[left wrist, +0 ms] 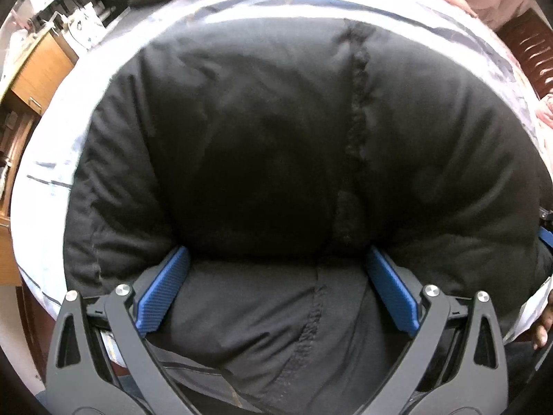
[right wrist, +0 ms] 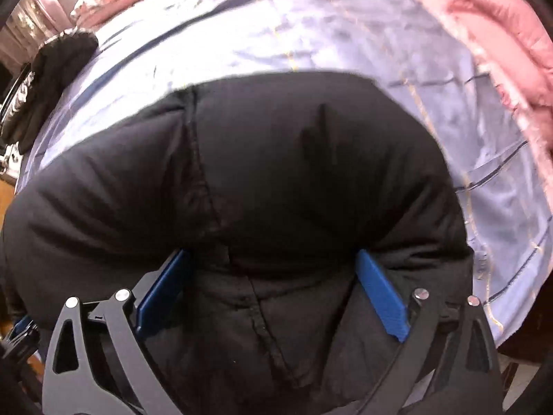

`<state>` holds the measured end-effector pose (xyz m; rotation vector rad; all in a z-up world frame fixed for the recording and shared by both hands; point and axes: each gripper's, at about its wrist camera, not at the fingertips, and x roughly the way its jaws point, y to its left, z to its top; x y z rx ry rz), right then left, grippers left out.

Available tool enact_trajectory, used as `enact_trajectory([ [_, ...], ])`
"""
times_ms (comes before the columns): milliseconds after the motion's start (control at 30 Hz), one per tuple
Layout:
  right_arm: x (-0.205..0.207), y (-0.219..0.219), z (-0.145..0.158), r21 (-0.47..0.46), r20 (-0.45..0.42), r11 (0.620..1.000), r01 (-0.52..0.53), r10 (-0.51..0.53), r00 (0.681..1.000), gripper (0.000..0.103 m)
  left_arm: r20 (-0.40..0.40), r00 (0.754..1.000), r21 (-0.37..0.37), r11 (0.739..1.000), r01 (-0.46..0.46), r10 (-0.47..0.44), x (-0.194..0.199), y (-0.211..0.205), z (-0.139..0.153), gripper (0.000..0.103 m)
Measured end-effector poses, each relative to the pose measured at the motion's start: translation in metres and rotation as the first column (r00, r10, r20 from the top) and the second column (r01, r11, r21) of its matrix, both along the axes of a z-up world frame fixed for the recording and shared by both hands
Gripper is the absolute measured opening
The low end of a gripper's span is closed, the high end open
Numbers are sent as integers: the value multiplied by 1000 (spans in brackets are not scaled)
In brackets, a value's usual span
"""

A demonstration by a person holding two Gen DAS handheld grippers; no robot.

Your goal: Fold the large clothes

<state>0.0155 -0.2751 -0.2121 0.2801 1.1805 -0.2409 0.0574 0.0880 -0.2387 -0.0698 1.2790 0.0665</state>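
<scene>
Black padded jacket (left wrist: 262, 131) lies on pale blue sheet (left wrist: 52, 145) of bed, bulging up against both cameras. Puffy, soft, likely light but bulky; fill springs back, shell looks slick. Best hold probably at seam (left wrist: 357, 97) or hem, where fabric is thinner.

Left gripper (left wrist: 276, 259): jaws spread wide, padded fold between blue pads (left wrist: 162, 290), not clamped. Right gripper (right wrist: 273, 259): same, wide apart, astride jacket bulk. Pink quilt (right wrist: 501, 34) beyond sheet, dark garment (right wrist: 52, 69) at far edge.
</scene>
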Motion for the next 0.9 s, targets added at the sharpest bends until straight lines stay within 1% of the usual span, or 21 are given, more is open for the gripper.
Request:
enact_trajectory([
  [33,-8,11,14,12,71,999,-30,29,997,97,26,1000,4,1000,1,-1,-3,0,7,101],
  [67,-16,28,26,15,141,997,-75,73,987,97,75,997,0,1000,11,-11,-8,-1,17,101],
  [100,-26,42,36,-6,183,994,-111,111,977,97,116,993,-7,1000,24,-23,-12,-3,25,101],
  [167,-39,70,37,-49,206,985,-165,171,963,97,188,981,-12,998,55,-52,-20,-10,40,101],
  [200,-32,77,35,-56,201,981,-183,191,961,97,212,975,-7,997,71,-68,-23,-15,43,101],
  [233,-32,90,28,-67,187,976,-205,215,959,97,223,971,-3,996,84,-81,-25,-20,45,101],
  [267,-31,102,15,-86,155,969,-231,242,958,97,230,967,0,994,109,-106,-27,-26,45,101],
  [333,-33,116,2,-102,113,966,-236,247,962,98,207,967,16,989,149,-149,-31,-38,37,101],
  [400,-24,112,-9,-120,93,966,-228,239,966,102,163,971,52,984,171,-177,-32,-52,24,101],
  [500,-15,106,-23,-70,66,972,-223,227,972,102,113,979,29,986,166,-169,-25,-51,9,101],
  [533,-5,102,-29,-71,61,971,-228,232,971,102,103,981,19,986,164,-166,-24,-50,6,101],
  [567,-5,105,-30,-85,57,969,-234,239,969,102,93,982,13,987,162,-163,-22,-49,3,101],
  [633,-7,110,-28,-108,56,965,-239,246,968,102,90,982,27,986,164,-166,-22,-51,2,101],
  [667,-11,110,-23,-101,64,969,-227,234,970,102,95,983,21,987,157,-158,-24,-47,5,101],
  [733,-21,109,-12,-85,79,973,-215,221,972,102,117,984,-26,990,135,-131,-28,-36,10,101],
  [833,-49,118,7,-93,109,968,-231,241,964,102,166,985,-85,994,65,-50,-44,-14,20,101],
  [900,-67,129,9,-90,112,965,-247,256,960,102,156,988,-141,990,10,12,-53,-2,15,101],
])
